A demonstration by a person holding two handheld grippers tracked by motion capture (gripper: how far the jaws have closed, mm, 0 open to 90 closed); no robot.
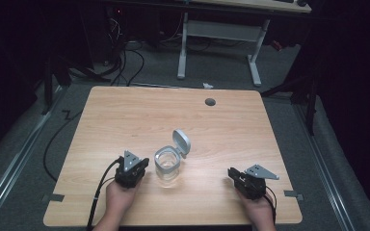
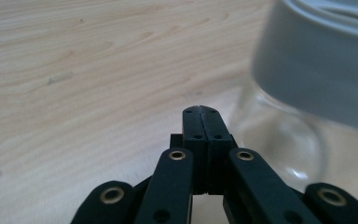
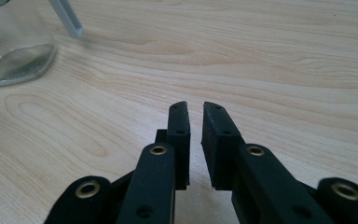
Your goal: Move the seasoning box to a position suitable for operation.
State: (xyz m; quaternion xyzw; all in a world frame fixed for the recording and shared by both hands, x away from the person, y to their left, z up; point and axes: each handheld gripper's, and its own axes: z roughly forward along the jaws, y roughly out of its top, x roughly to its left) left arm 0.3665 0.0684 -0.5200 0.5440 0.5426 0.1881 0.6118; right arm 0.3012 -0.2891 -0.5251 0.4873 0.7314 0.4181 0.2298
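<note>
- The room is dark, a second desk (image 1: 221, 29) standing beyond my wooden table (image 1: 125, 115).
- A clear jar (image 1: 167, 165), hinged lid (image 1: 182, 142) flipped up, stands near the front, between my hands.
- My left gripper (image 2: 200, 111) sits just beside it, jaws pressed together, empty.
- My right gripper (image 3: 195, 109) waits well apart, jaws slightly parted, empty.
- I judge nothing is gripped yet; next probably means steadying the jar.
</note>
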